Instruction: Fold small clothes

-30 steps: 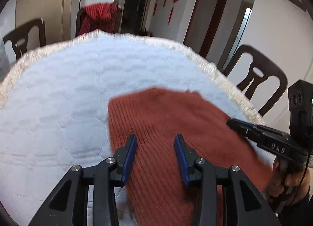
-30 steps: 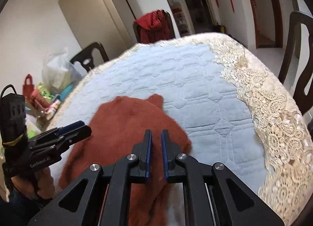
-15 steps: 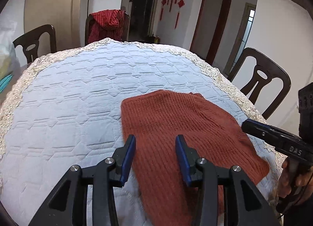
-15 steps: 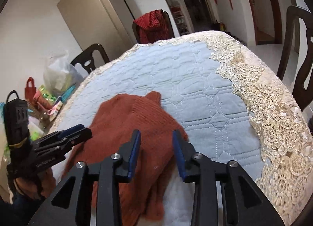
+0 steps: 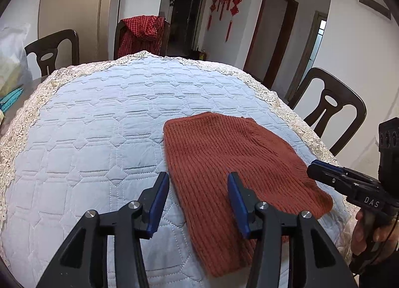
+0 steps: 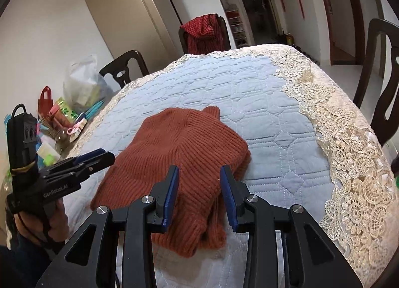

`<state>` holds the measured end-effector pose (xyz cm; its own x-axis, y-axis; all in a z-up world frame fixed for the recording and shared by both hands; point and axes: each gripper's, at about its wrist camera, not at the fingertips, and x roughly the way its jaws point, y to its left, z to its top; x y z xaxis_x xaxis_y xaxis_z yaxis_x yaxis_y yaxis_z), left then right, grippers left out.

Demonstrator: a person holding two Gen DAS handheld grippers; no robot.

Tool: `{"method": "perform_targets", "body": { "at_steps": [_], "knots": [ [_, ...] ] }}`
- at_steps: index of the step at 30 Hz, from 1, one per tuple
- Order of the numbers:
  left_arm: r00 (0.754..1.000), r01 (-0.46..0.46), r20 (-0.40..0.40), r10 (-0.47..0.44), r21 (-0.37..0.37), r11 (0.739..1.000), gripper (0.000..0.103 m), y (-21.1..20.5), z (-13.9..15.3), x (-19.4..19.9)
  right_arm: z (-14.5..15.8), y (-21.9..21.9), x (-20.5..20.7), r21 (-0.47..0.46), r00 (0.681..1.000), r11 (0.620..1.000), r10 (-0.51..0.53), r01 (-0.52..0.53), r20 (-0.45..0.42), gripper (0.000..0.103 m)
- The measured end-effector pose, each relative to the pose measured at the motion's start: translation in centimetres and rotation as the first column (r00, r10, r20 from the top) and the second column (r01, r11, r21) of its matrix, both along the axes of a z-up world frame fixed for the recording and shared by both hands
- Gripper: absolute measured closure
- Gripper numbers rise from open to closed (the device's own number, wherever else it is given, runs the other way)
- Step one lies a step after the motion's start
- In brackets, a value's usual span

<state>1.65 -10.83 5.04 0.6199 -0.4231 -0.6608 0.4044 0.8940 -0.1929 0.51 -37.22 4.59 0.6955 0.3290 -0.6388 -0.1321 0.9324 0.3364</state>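
The rust-red knitted garment (image 5: pixel 232 168) is lying folded on the blue quilted cover (image 5: pixel 99 138) of the desk, nearer to the front edge and toward the lace border (image 6: pixel 349 143) on the right side. It is not being held by anything.

The left gripper (image 5: pixel 197 198) is being kept above the near left edge of the garment. Its jaws have just been opening further, and nothing is being pressed between them; only the knit is being seen through the gap. The right gripper (image 6: pixel 199 188) is being kept over the near right corner, where several layers are being stacked thick. Its jaws have just been opening from nearly shut, and they are now standing apart, released, with no cloth being pinched.

The following risks are being judged from this state. The fold is probably being left loose, because the knit is thick and springy, so the upper layer may be opening again by itself. At the near right corner the layers are already looking uneven, and a lower edge is showing out under the top one; if only the top layer is being taken in the next grasp, the stack may be pulled apart. If a jaw is being dragged across the ribs, the yarn may be caught and the whole garment may be shifted. The quilted cover may also be pinched together with the knit if the jaws are being lowered too deep.
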Motion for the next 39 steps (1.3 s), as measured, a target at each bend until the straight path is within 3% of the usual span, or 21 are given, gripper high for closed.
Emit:
{"method": "perform_targets", "body": {
  "at_steps": [7,9,23,34,39],
  "knots": [
    [0.999,0.007,-0.037,-0.01,-0.07,0.998,0.047,0.9,-0.7,-0.1,-1.2,-0.7,0.1,0.029,0.998,0.999,-0.025,0.026,-0.053,0.067],
    [0.999,0.014,-0.048,-0.019,-0.107,0.994,0.043,1.2,-0.9,0.0,-1.5,-1.0,0.0,0.043,0.998,0.999,-0.027,0.03,-0.065,0.055],
    [0.975,0.03,-0.208,-0.082,-0.244,0.969,0.036,1.0,-3.9,2.4,-4.0,-3.1,2.4,0.272,0.987,0.962,0.011,0.034,-0.161,0.053],
    [0.981,0.057,-0.17,-0.088,-0.181,0.982,0.036,-0.3,-3.6,0.8,-4.1,-2.8,1.5,0.323,0.981,0.946,0.083,-0.022,-0.177,0.053],
    [0.983,0.062,-0.161,-0.087,-0.154,0.986,0.04,-0.9,-3.5,1.3,-4.2,-2.8,2.3,0.33,0.98,0.944,0.083,-0.019,-0.182,0.059]
  ]
}}
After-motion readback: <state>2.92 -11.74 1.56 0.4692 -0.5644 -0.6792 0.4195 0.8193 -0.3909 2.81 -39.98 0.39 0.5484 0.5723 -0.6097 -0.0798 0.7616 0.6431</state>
